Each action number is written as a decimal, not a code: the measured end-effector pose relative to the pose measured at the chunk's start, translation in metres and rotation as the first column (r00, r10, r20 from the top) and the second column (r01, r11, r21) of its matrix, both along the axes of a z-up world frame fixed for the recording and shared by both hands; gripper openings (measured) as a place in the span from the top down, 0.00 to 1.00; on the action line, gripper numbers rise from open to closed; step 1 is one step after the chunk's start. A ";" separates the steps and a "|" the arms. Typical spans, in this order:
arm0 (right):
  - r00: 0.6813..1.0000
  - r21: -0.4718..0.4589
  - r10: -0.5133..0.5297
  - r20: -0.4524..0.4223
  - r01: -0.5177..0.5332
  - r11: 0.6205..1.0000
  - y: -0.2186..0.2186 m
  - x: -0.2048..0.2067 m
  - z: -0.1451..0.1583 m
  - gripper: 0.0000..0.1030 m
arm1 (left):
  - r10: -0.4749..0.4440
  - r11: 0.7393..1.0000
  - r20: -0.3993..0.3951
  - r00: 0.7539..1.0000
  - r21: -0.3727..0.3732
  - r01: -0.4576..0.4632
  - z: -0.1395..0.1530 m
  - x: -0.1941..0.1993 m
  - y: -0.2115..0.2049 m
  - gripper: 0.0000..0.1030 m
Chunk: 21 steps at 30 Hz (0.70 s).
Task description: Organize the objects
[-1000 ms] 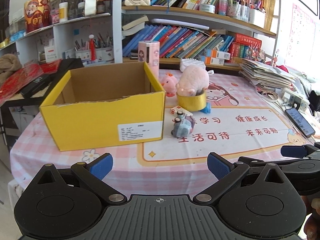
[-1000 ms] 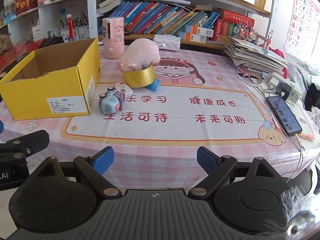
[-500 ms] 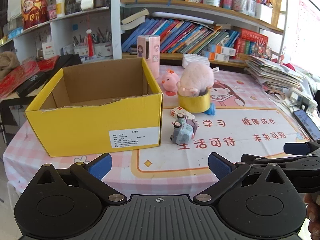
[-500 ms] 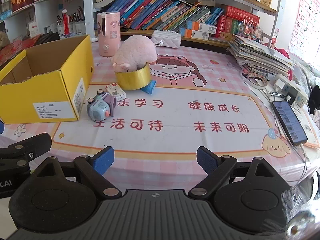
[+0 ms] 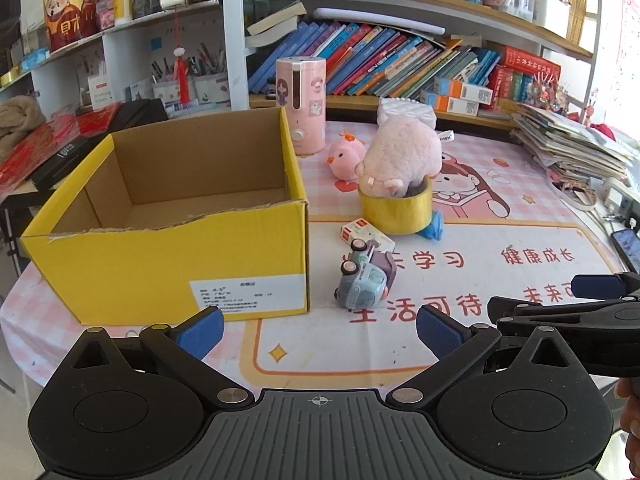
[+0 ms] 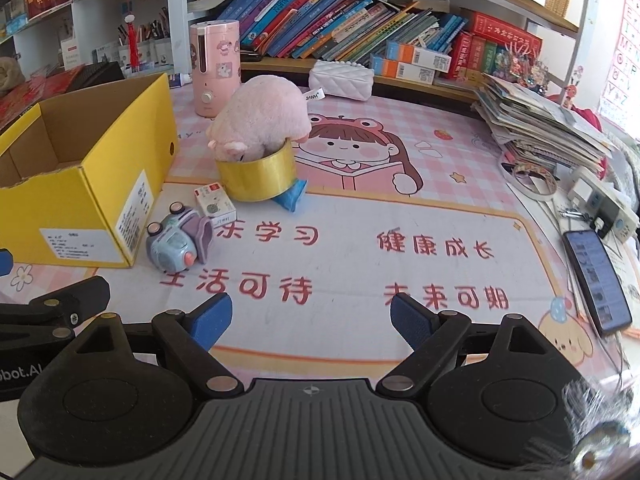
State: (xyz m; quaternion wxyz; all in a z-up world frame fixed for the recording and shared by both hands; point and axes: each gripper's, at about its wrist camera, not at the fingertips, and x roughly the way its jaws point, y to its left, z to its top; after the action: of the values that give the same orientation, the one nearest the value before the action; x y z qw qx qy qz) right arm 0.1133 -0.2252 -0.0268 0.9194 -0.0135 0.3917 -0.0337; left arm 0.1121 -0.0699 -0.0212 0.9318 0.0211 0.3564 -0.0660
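Beside yellow box [image 5: 172,240] | blue-grey toy car [image 5: 362,278] tipped over

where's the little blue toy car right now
The toy car lies tipped on the mat just right of the yellow box, in front of the small white carton; in the right wrist view it is at lower left.

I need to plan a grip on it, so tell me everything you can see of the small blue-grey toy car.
The small blue-grey toy car is a rounded, plastic-looking cartoon vehicle with pink-hubbed wheels, an orange knob and a purple rear part. It lies tipped over on the printed tablecloth, just right of the yellow cardboard box, apart from it. The small white carton sits close behind. Neither gripper touches it.
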 end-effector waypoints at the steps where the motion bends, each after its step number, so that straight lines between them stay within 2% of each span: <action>1: 1.000 0.003 0.004 -0.002 -0.004 1.000 -0.003 0.003 0.000 0.16 | 0.005 1.000 -0.002 1.000 0.001 -0.005 0.000 0.002 -0.002 0.00; 6: 1.000 0.015 0.027 -0.009 -0.027 1.000 -0.013 0.016 -0.002 0.16 | 0.024 1.000 -0.019 1.000 -0.006 -0.024 -0.001 0.011 -0.012 0.00; 12: 0.999 0.025 0.039 -0.014 -0.039 0.999 -0.028 0.028 -0.004 0.19 | 0.005 0.999 -0.024 1.000 -0.044 -0.006 -0.001 0.017 -0.023 0.00; 14: 0.999 0.028 0.041 -0.008 -0.041 0.999 -0.033 0.030 -0.004 0.19 | 0.009 0.999 -0.019 1.000 -0.035 -0.010 -0.001 0.019 -0.028 0.00; 16: 0.999 0.038 0.042 -0.004 -0.042 0.998 -0.038 0.032 -0.005 0.25 | 0.019 1.000 -0.016 1.000 -0.016 -0.019 -0.002 0.021 -0.033 0.01; 21: 0.999 0.050 0.048 0.004 -0.048 0.998 -0.049 0.036 -0.005 0.29 | 0.030 1.000 -0.023 0.999 0.008 -0.030 -0.005 0.026 -0.043 0.02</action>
State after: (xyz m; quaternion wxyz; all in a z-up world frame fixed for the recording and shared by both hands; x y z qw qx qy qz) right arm 0.1498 -0.2747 -0.0317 0.9205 0.0001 0.3908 -0.0017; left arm 0.1381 -0.1131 -0.0262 0.9284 0.0187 0.3677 -0.0508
